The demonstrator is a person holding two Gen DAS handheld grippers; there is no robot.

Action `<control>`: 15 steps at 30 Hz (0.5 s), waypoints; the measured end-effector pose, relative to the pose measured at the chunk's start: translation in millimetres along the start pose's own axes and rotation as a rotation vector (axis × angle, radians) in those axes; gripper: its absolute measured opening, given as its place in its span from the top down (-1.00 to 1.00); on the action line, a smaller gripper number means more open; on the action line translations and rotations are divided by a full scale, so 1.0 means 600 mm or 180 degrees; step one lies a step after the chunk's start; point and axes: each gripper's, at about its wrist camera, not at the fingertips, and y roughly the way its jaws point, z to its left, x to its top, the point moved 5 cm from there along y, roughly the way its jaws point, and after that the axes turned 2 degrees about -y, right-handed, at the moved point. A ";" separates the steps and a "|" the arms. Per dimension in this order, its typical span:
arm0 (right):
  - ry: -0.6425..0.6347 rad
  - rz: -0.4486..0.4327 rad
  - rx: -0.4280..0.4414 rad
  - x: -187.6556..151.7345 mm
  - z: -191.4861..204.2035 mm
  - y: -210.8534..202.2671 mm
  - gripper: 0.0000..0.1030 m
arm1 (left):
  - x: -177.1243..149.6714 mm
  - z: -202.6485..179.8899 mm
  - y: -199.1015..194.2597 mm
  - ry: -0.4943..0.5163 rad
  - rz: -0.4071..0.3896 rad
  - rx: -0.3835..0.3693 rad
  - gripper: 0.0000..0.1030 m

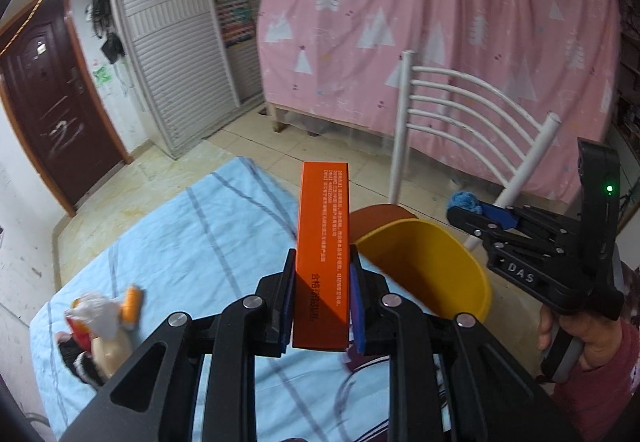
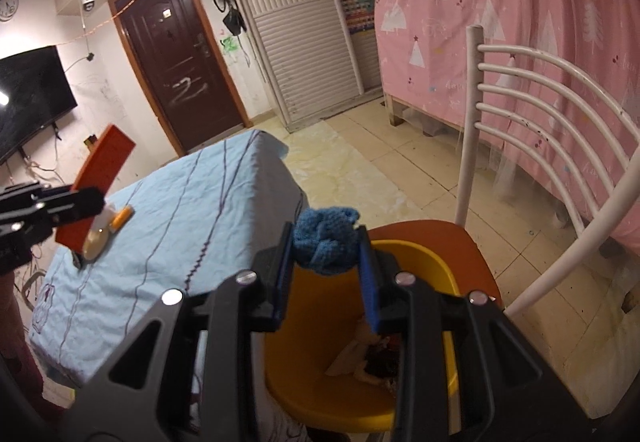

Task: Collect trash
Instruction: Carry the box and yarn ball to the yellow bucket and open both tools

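Observation:
My left gripper (image 1: 322,262) is shut on a long orange box (image 1: 323,242) and holds it upright over the blue cloth table, just left of the yellow bin (image 1: 452,282). The box also shows in the right wrist view (image 2: 100,178). My right gripper (image 2: 326,242) is shut on a blue knitted wad (image 2: 326,242) right above the yellow bin (image 2: 312,394), which stands on the chair seat and holds crumpled paper scraps (image 2: 372,358). In the left wrist view the right gripper (image 1: 464,208) hangs above the bin's far rim.
A table with a light blue striped cloth (image 2: 180,210) carries a small pile of white and orange bits (image 1: 100,326). A white-backed chair (image 2: 540,130) with an orange seat stands beside it. Behind are a pink curtain (image 1: 440,22), a brown door (image 2: 176,54) and a tiled floor.

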 end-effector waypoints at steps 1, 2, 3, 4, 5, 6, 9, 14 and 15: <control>0.0018 0.0008 0.0003 -0.002 -0.005 0.001 0.44 | 0.001 -0.007 0.004 -0.0005 0.0011 -0.0034 0.72; 0.0039 0.0028 0.0009 -0.005 -0.011 0.005 0.44 | 0.003 -0.018 0.009 -0.0010 0.0029 -0.0088 0.72; 0.0047 0.0044 0.0007 -0.007 -0.013 0.008 0.44 | 0.007 -0.028 0.016 -0.0017 0.0043 -0.0144 0.72; 0.0057 0.0065 0.0007 -0.009 -0.016 0.010 0.44 | 0.008 -0.032 0.019 -0.0022 0.0046 -0.0180 0.72; 0.0079 0.0093 0.0010 -0.011 -0.020 0.014 0.41 | 0.012 -0.041 0.024 -0.0032 0.0048 -0.0241 0.72; 0.0115 0.0103 0.0014 -0.012 -0.024 0.016 0.35 | 0.016 -0.049 0.030 -0.0047 0.0059 -0.0308 0.72; 0.0234 0.0047 -0.0028 -0.010 -0.042 0.012 -0.31 | 0.025 -0.072 0.046 -0.0078 0.0086 -0.0493 0.72; 0.0399 -0.0072 -0.0132 -0.006 -0.076 -0.005 -0.31 | 0.032 -0.103 0.075 -0.0125 0.0199 -0.0663 0.72; 0.0440 -0.0100 -0.0161 -0.006 -0.085 -0.007 -0.31 | 0.033 -0.106 0.078 -0.0130 0.0213 -0.0667 0.69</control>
